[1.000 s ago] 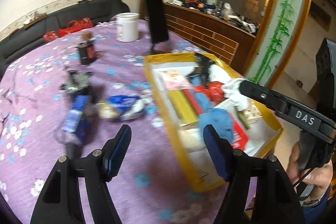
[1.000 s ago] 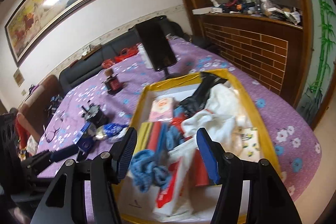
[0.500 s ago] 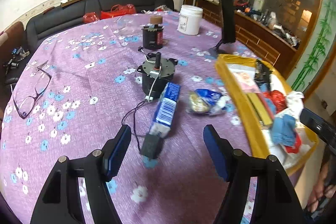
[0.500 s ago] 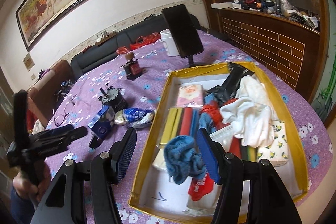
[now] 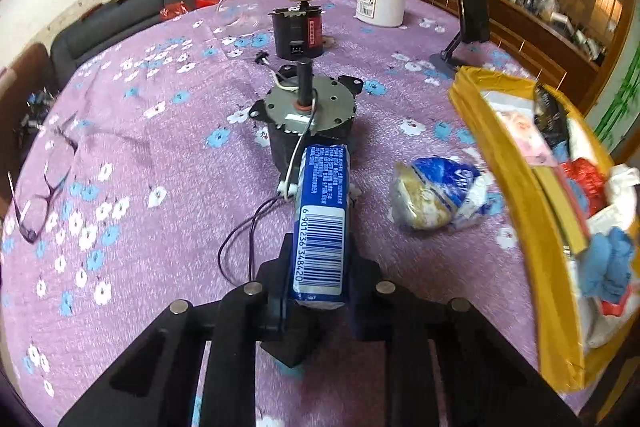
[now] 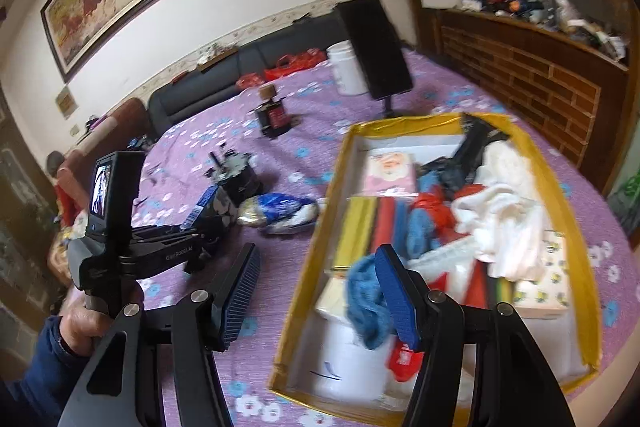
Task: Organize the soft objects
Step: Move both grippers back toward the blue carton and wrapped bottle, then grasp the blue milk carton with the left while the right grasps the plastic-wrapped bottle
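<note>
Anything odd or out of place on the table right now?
Yes: two bare electric motors, loose wires trailing, sit among the soft goods. A crumpled blue wrapper lies outside the yellow box, whose contents are a jumbled heap.

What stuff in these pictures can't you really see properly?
- Left claw pads: left wrist view, hidden behind the blue packet it grips.
- Bottom of the yellow box: right wrist view, buried under cloths and packets.
- Shelf clutter: right wrist view, too small and blurred.
- Glasses: left wrist view, blurred.
</note>
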Demonstrator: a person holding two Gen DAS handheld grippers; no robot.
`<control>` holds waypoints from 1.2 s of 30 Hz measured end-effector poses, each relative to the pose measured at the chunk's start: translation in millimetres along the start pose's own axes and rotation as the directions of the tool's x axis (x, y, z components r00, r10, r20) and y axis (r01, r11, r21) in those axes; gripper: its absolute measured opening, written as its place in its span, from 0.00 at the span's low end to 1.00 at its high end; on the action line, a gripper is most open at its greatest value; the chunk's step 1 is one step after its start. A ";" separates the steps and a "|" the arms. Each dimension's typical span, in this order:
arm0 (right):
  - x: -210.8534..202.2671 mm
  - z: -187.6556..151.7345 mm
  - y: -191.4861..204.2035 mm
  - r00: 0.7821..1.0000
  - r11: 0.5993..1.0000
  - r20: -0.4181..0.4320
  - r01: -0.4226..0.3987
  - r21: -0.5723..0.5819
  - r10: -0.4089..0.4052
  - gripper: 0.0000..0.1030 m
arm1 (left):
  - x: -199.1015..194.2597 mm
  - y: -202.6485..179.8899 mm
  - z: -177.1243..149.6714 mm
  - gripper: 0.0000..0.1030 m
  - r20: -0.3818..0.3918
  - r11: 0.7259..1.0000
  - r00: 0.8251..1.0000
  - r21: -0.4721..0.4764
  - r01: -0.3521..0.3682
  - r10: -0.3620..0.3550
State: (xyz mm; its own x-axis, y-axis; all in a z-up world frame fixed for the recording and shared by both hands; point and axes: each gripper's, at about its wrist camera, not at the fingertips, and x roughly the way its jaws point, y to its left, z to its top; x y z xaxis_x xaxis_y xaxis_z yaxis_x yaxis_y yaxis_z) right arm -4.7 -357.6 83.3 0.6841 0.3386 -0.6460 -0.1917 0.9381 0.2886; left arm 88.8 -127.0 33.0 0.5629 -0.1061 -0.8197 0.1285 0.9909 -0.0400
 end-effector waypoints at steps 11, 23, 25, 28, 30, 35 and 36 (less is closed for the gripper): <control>91.1 51.3 44.1 0.973 0.992 -0.213 -0.106 -0.072 0.089 0.62 | -74.6 61.3 -48.9 0.19 0.106 0.989 0.991 -0.114 0.090 -0.078; 201.4 74.1 43.4 0.919 0.997 -0.394 -0.024 -0.076 -0.008 0.62 | -71.0 116.9 -81.4 0.19 0.097 0.972 0.992 -0.214 0.095 -0.076; 197.1 68.2 45.2 0.901 0.997 -0.432 -0.068 -0.034 0.047 0.65 | -68.8 115.6 -81.1 0.20 0.101 0.973 0.992 -0.208 0.095 -0.076; 176.0 52.5 54.5 0.865 0.985 -0.476 -0.172 0.019 0.160 0.77 | -65.3 115.3 -82.0 0.19 0.102 0.974 0.991 -0.204 0.103 -0.084; 161.0 43.3 62.3 0.824 0.956 -0.490 -0.285 0.073 0.283 0.77 | -61.7 116.7 -81.8 0.19 0.102 0.971 0.990 -0.210 0.115 -0.096; 147.4 37.3 77.6 0.891 0.977 -0.432 -0.193 -0.089 0.137 0.77 | -54.7 114.5 -79.9 0.19 0.098 0.968 0.988 -0.212 0.135 -0.116; 150.7 36.3 77.6 0.891 0.979 -0.436 -0.182 -0.088 0.126 0.77 | -55.6 113.7 -79.9 0.19 0.104 0.969 0.988 -0.207 0.136 -0.116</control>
State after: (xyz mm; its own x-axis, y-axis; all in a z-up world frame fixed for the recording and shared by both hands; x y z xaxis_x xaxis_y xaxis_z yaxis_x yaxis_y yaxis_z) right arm 109.0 -236.4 34.0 0.2784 0.4519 -0.8475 -0.3739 0.8638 0.3377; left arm 6.8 -1.8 28.4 0.6259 -0.2286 -0.7456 0.0315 0.9627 -0.2686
